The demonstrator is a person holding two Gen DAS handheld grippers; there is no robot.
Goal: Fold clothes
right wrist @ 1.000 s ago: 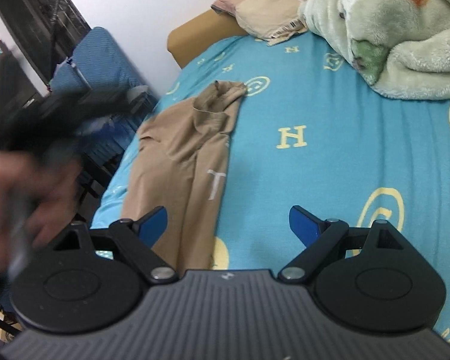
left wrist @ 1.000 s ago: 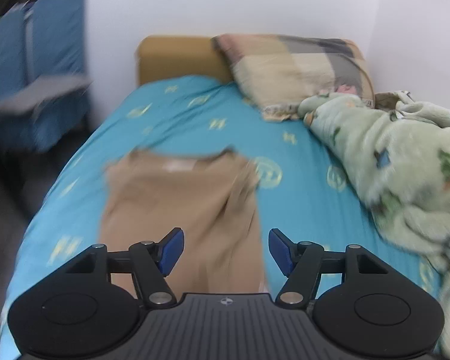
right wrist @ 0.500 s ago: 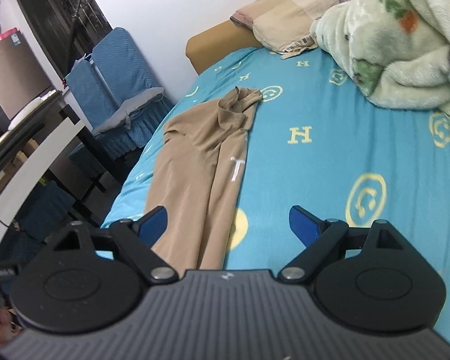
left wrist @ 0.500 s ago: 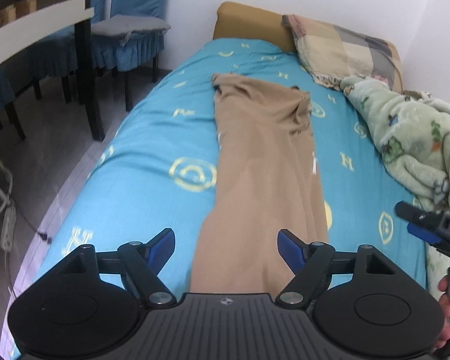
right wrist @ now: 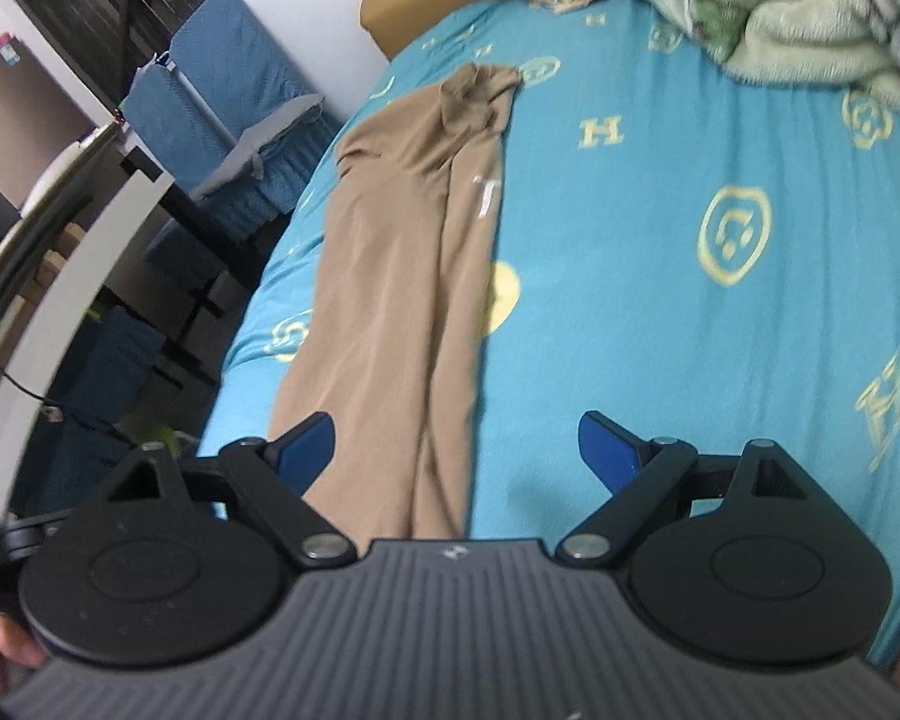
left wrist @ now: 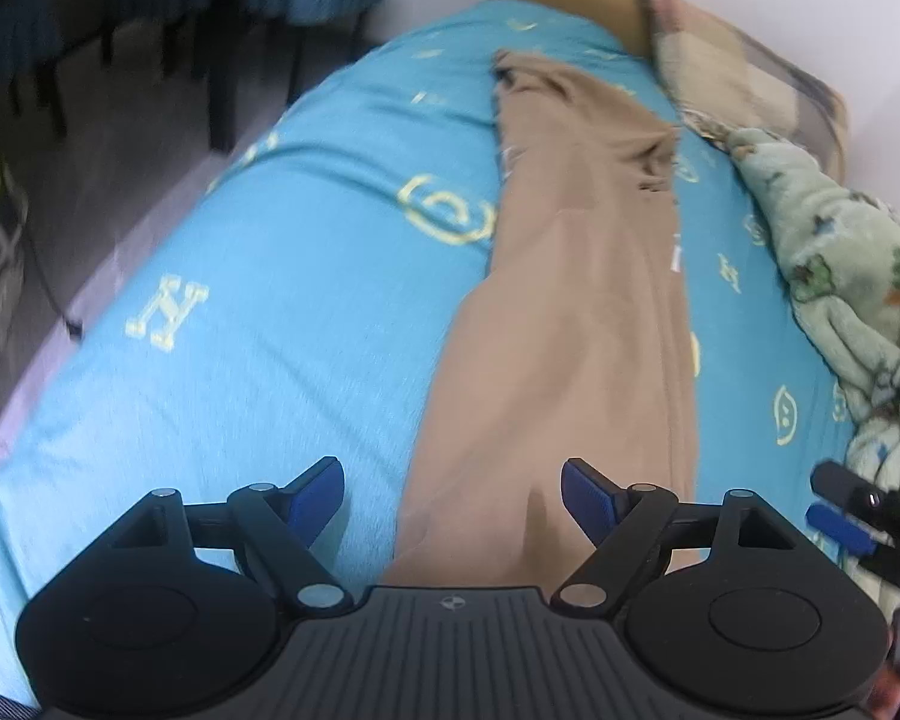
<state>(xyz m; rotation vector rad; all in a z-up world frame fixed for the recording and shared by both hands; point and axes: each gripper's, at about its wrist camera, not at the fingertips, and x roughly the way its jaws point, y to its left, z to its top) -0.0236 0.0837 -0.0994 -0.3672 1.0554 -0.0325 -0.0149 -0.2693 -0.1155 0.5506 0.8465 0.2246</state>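
Both grippers spread wide and empty above the bed.

The left gripper [left wrist: 453, 495] hovers with the tan garment [left wrist: 576, 312] lying lengthwise ahead, its near end between the blue fingers. The right gripper [right wrist: 456, 447] hovers likewise; the garment [right wrist: 402, 264] extends ahead-left on the turquoise sheet [right wrist: 660, 300].

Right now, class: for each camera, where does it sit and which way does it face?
Left wrist: on the left gripper, above the tan garment, facing the pillow; right gripper at its edge.
Right wrist: on the right gripper, facing along the bed; a thumb at lower left.
Shared: garment, teal bedsheet, green blanket.
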